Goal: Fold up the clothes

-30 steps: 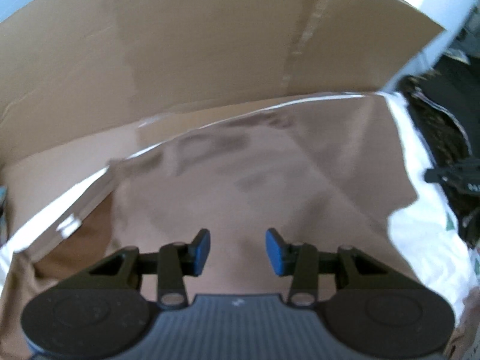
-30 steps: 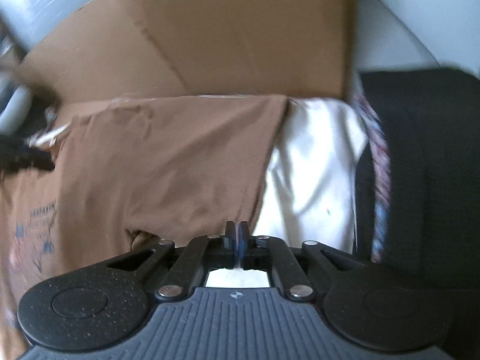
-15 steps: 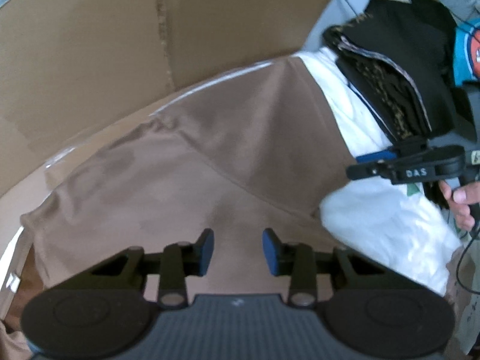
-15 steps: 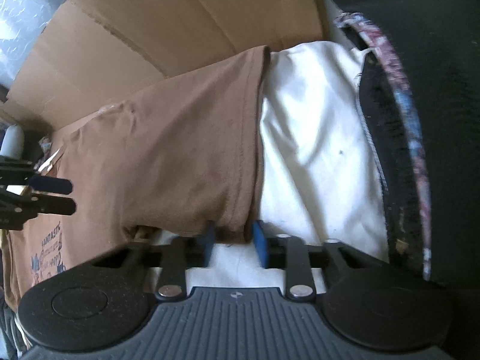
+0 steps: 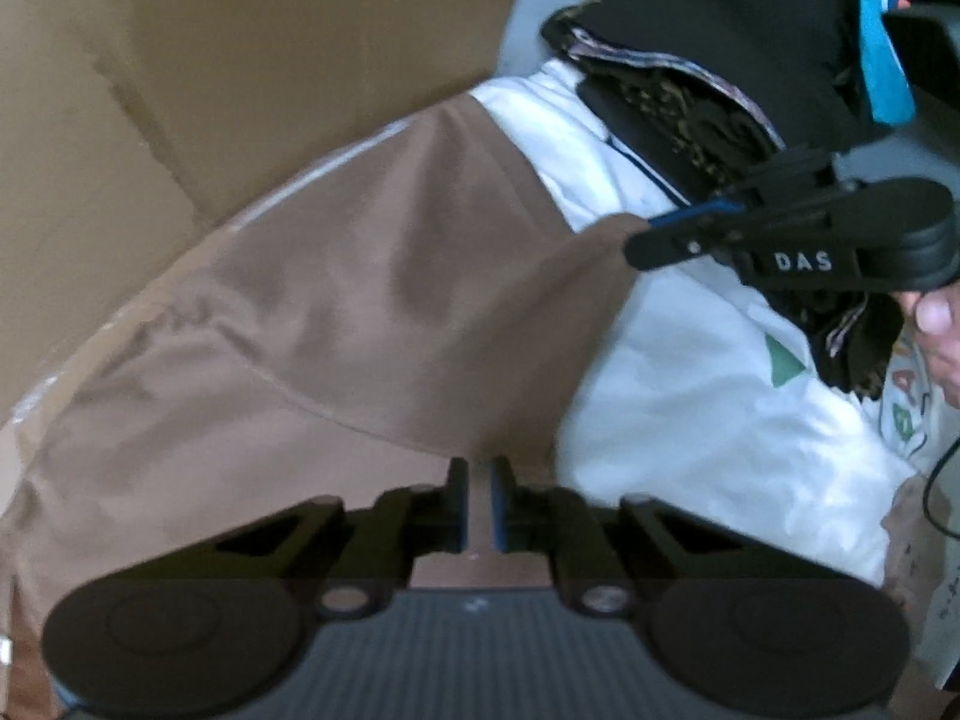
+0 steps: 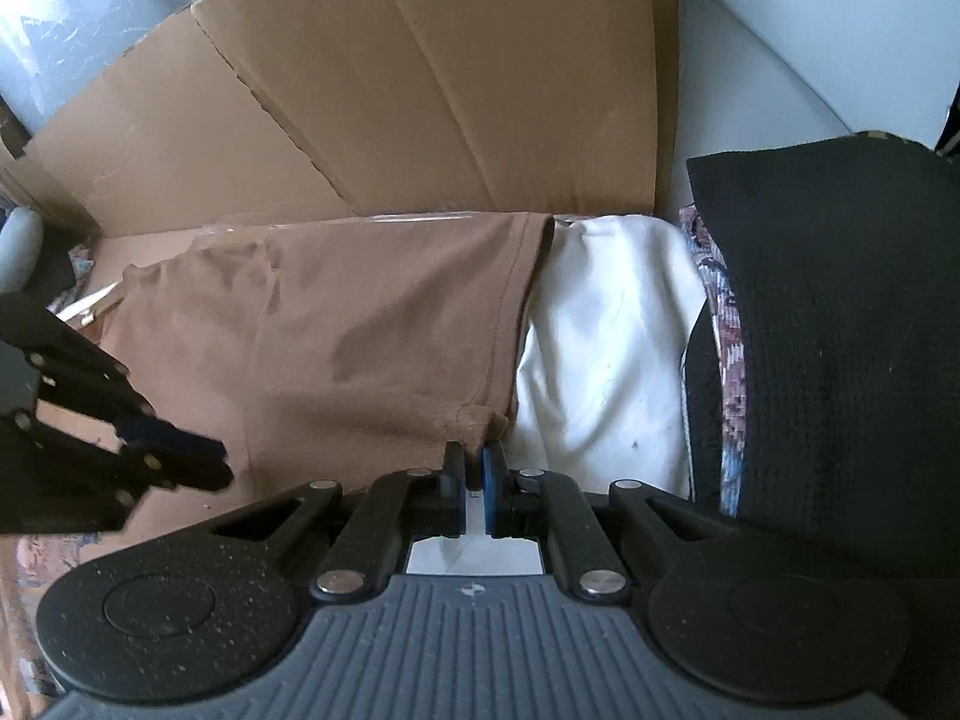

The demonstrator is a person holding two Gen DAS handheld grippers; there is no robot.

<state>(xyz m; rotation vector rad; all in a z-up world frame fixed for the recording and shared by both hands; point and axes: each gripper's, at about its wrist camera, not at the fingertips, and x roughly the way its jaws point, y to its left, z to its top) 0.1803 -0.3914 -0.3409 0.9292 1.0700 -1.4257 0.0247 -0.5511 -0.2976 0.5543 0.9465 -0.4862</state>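
we see our left tool [image 5: 477,501] pointing steeply down over the brown t-shirt [image 5: 372,312], its blue pads drawn in to a narrow slot with brown cloth showing in that slot; whether the pads truly pinch the cloth we cannot tell from this view. the shirt spreads ahead of and to the left of this tool, up to the cardboard sheet [image 5: 228,60] that stands beyond it.

ahead and to the right of the left tool, our right tool [image 5: 678,240] comes in from the right side, its tips meeting the shirt's far corner, with a hand [image 5: 936,324] behind it on the handle.

in the right wrist view the right tool [image 6: 474,480] has its pads nearly together, gripping the hemmed corner of the brown t-shirt [image 6: 360,330], which bunches up just at the tips. a white garment [image 6: 600,348] lies just ahead and to the right of this tool, partly under the shirt's edge. further right sits a black knitted garment [image 6: 840,330] on top of a patterned cloth [image 6: 729,330]. the left tool [image 6: 174,462] reaches in from the left, over the shirt. the cardboard sheet [image 6: 450,90] rises beyond everything.
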